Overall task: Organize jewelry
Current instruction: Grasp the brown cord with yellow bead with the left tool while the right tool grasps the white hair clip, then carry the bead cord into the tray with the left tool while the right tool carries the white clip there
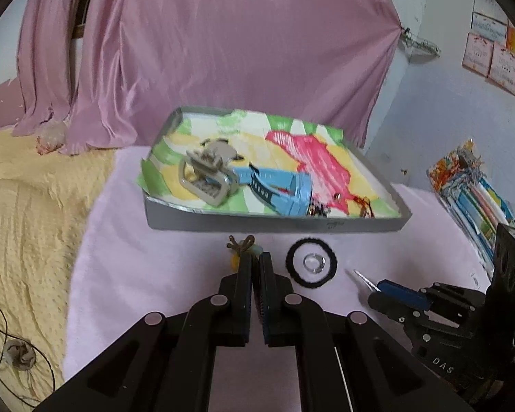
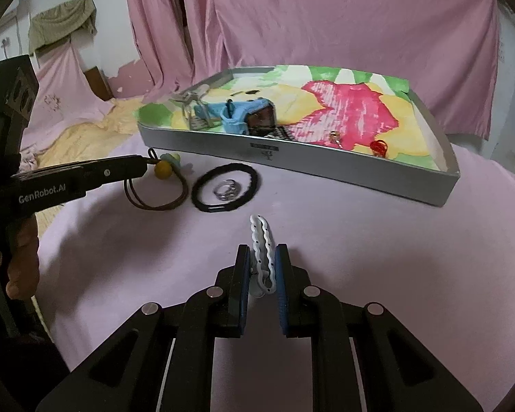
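A grey tray (image 1: 278,223) lined with bright flowered paper holds a silver buckle (image 1: 206,178), a blue watch (image 1: 278,189) and small rings; it also shows in the right wrist view (image 2: 326,161). My left gripper (image 1: 255,257) is shut on a brown hair tie with a yellow bead (image 2: 163,170), at its knot just before the tray. A black hair tie (image 2: 226,187) lies on the pink cloth with silver rings (image 2: 225,190) inside it. My right gripper (image 2: 262,257) is shut on a white dotted hair clip (image 2: 262,240), held above the cloth.
The round table wears a pink cloth (image 2: 360,240). A yellow bedspread (image 1: 24,223) lies to the left. Pink curtains (image 1: 223,51) hang behind. Colourful books (image 1: 470,189) lie at the table's right edge.
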Motion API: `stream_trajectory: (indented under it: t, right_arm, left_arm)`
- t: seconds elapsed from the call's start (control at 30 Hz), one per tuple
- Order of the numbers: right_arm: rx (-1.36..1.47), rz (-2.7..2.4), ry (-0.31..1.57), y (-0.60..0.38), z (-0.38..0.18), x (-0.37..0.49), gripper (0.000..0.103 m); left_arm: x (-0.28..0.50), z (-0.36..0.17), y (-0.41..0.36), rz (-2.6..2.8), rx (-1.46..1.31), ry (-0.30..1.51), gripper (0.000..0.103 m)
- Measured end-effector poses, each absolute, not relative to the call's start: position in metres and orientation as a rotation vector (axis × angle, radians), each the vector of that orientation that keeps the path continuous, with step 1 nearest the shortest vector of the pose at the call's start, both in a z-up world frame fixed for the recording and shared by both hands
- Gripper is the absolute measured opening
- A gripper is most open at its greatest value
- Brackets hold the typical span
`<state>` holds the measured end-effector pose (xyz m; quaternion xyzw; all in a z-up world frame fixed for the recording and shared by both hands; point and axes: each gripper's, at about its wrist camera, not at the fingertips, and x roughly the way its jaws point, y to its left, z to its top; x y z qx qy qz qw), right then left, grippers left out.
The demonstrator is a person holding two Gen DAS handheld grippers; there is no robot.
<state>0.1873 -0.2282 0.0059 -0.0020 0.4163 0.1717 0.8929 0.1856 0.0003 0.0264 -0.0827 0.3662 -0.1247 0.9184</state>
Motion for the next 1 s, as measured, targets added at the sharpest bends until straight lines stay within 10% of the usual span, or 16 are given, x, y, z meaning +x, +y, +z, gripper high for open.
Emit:
stream_trajectory:
  t: [1.0]
  right_arm:
    - [0.066, 0.275, 0.668, -0.248, 0.049, 0.252, 0.013]
  left_arm:
    - [0.259, 0.037, -0.025, -0.227, -0.192, 0.63, 0.004]
